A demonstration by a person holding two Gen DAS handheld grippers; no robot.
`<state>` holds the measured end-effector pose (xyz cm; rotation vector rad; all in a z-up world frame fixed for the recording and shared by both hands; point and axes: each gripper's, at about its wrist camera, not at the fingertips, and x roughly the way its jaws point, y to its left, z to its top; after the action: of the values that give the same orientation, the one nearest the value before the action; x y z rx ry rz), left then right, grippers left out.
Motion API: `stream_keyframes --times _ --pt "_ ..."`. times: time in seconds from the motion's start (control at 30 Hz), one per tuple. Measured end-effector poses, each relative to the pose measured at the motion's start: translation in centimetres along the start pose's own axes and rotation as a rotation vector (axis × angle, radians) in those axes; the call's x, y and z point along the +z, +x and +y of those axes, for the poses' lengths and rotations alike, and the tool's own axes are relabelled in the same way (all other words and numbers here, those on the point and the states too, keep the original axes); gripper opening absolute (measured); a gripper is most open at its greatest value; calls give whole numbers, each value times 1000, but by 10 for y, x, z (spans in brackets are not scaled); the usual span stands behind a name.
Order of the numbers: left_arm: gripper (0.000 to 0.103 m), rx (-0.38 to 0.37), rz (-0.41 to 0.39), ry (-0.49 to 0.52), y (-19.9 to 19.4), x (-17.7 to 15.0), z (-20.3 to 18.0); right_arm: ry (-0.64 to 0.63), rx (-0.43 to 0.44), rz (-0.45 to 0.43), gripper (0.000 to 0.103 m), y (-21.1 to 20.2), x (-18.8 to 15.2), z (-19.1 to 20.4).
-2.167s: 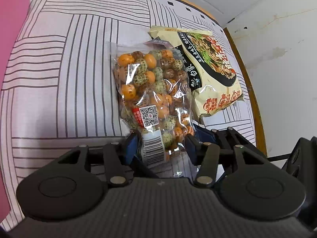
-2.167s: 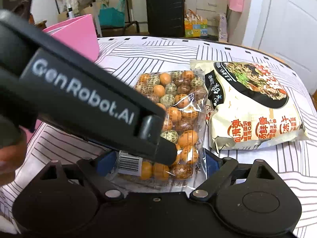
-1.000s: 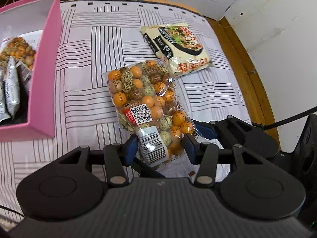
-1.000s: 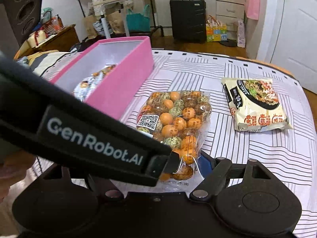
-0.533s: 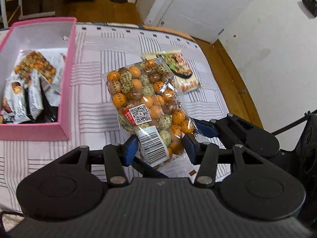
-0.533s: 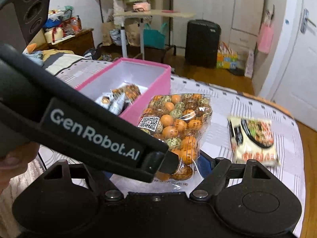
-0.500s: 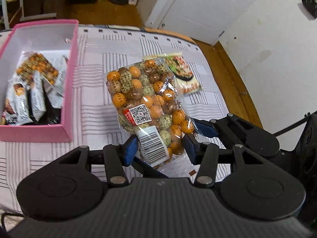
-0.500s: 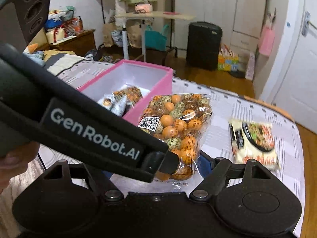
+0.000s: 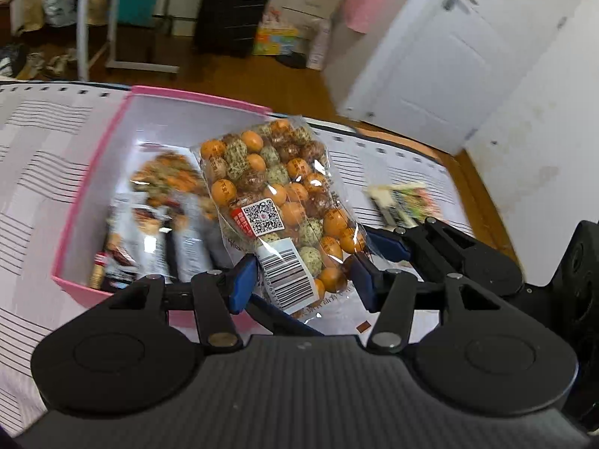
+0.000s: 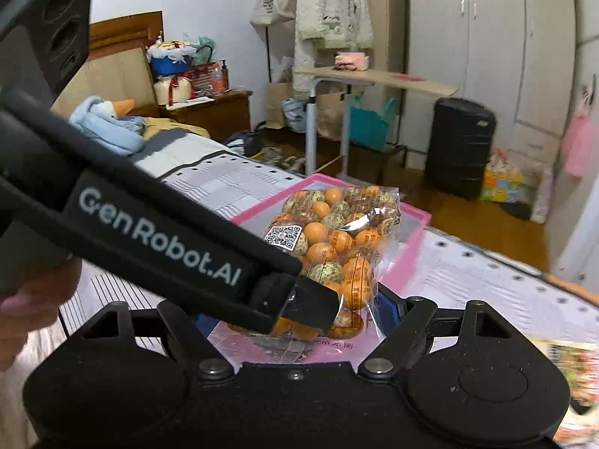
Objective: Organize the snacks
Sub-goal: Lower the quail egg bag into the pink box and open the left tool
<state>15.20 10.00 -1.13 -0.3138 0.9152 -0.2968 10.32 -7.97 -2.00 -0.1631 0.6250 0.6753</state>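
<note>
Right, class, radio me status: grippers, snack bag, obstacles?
Left gripper on snack bag, jaws just opening; right gripper grips it. Bag aloft by pink box. Noodle packet aside, path clear.

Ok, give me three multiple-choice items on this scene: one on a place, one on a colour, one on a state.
1. Where does the noodle packet lie?
A. in the box
B. on the striped cloth
C. on the floor

2. What colour is the box?
A. pink
B. green
C. brown

3. What state is the bag of wrapped snack balls in?
A. lying in the box
B. torn open
C. held up by both claws

Answers:
1 B, it lies on the cloth right of the box.
2 A, its walls are pink.
3 C, the left claw and right claw clamp its lower end.
</note>
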Motion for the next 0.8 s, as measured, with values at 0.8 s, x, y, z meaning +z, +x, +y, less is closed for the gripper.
stream_keyframes --times 0.8 --pt "57 74 -11 -74 13 -3 50 29 22 89 92 36 1 1"
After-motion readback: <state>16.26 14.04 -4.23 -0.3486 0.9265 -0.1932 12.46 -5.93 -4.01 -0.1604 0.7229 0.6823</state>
